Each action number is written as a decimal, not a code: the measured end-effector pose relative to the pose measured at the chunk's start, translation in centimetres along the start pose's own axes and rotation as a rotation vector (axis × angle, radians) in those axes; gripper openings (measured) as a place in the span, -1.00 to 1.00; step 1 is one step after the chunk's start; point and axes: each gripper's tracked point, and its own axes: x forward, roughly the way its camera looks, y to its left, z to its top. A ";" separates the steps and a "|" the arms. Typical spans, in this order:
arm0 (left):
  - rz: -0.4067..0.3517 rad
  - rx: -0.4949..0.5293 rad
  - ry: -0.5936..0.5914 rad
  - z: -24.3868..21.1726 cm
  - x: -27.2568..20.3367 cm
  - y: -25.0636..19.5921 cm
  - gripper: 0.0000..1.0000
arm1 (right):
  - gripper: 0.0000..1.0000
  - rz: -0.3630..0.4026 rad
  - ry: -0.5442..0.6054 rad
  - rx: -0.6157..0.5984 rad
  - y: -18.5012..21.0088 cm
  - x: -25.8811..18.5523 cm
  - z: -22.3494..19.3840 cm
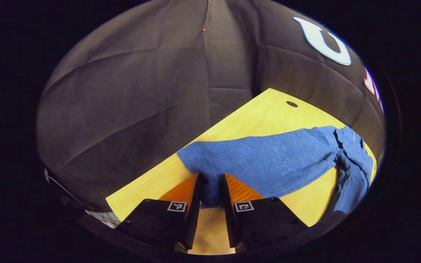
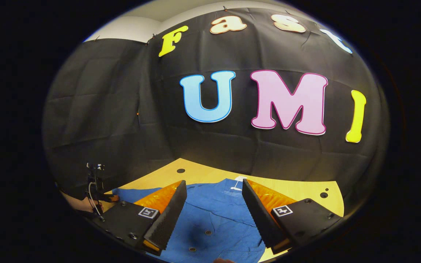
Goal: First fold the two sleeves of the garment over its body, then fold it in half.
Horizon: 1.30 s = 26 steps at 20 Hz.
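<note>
Nearest in the left gripper view, the left gripper (image 1: 210,190) has its jaws drawn narrow on the cuff end of the blue shirt's sleeve (image 1: 269,160), the cloth bunched between both fingers. From there the sleeve runs away across the yellow desk (image 1: 254,113) to the shirt (image 1: 353,168), whose body lies crumpled at the far right edge of that view.

In the right gripper view, the right gripper (image 2: 214,204) hangs with its jaws wide and nothing in them, just above the shirt's front. Buttons lie below the gap between the fingers, and the collar with its white tag (image 2: 238,182) lies just past the fingertips. Farther left of the shirt, a hand holding the other gripper shows at the desk's edge.

The step in hand looks to be the first sleeve fold. To do it well, I would lift the cuff only enough to clear the desk, carry it straight across toward the buttons, and lay it flat without twist. The free gripper could press the shirt near the shoulder so the body does not drag along.
</note>
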 end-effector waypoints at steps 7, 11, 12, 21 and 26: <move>-0.046 0.028 0.081 0.8 -1.0 -2.2 -1.00 | 0.94 -0.038 0.010 0.016 -1.6 -1.2 -0.3; -0.093 0.009 0.063 2.1 -2.0 -4.2 -1.00 | 0.94 -0.056 0.006 0.055 -2.5 -1.6 -0.3; -0.105 0.005 0.058 2.6 -2.3 -4.7 -1.00 | 1.00 -0.060 0.006 0.064 -2.7 -1.7 -0.4; -0.285 0.006 0.004 7.8 -6.7 -13.4 -1.00 | 0.94 -0.049 0.048 0.154 -3.5 -2.4 -2.0; -0.388 0.124 -0.095 11.2 -10.3 -21.0 -1.00 | 0.94 -0.068 0.038 0.202 -5.4 -3.1 -1.7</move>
